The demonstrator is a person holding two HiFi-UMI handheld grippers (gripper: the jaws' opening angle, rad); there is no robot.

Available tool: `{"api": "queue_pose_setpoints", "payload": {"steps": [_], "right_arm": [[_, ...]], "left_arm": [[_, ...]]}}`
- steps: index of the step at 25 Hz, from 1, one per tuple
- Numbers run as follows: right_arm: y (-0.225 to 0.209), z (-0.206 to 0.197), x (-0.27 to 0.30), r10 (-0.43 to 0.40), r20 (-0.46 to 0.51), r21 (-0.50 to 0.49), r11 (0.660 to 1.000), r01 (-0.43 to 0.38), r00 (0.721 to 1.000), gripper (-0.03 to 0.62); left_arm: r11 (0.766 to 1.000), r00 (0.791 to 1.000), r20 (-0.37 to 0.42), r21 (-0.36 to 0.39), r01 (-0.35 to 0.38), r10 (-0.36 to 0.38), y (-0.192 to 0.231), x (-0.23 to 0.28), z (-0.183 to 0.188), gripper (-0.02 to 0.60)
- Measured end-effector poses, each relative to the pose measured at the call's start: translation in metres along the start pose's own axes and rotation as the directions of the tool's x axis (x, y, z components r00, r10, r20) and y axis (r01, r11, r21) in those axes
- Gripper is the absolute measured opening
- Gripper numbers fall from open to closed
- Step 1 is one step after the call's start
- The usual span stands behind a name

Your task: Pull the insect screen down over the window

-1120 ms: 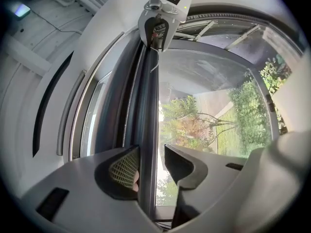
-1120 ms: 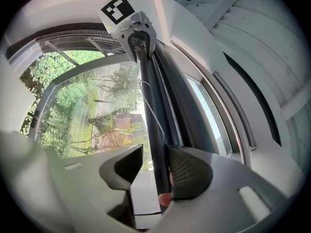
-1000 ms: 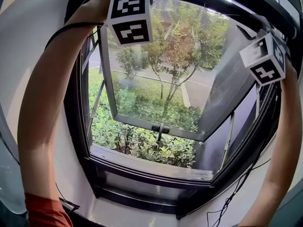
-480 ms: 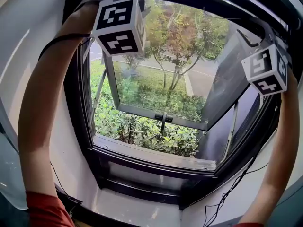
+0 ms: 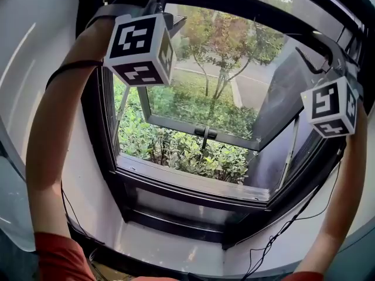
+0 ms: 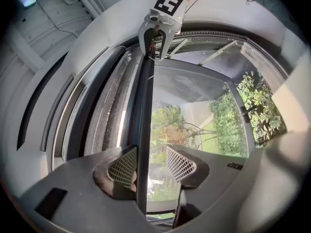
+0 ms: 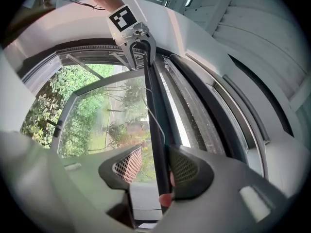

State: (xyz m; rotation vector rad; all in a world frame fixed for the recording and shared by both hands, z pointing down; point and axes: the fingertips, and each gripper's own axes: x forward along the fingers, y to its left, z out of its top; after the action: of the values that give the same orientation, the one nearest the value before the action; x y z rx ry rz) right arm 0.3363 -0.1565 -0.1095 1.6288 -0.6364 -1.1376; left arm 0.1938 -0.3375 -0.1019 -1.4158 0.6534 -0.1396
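Inspecting the pull-down step, I found the screen bar [image 5: 252,9] near the window's [image 5: 187,186] top edge, loose between wide jaws of the left gripper [image 6: 150,162], just opened further, and the right gripper [image 7: 154,165]; next, I judged, a firm re-grip was needed.

no readable text, number or brand; left tool's marker cube [image 5: 139,48], right tool's marker cube [image 5: 331,106]: square code patterns only.

The insect screen's dark pull bar [image 5: 252,9] arcs across the upper frame, high above the sill of the window [image 5: 193,183], whose sash is open outward.
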Motion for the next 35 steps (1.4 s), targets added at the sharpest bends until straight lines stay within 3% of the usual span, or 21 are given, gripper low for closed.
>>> {"api": "queue_pose_setpoints", "payload": {"steps": [35], "right_arm": [[0.158,-0.003,-0.069,0.136,0.024,0.116,0.984,-0.138,0.990,0.190]], "left_arm": [[0.989,0.989,0.034,0.005,0.145,-0.145,-0.160,-0.065,0.003,0.199]]}}
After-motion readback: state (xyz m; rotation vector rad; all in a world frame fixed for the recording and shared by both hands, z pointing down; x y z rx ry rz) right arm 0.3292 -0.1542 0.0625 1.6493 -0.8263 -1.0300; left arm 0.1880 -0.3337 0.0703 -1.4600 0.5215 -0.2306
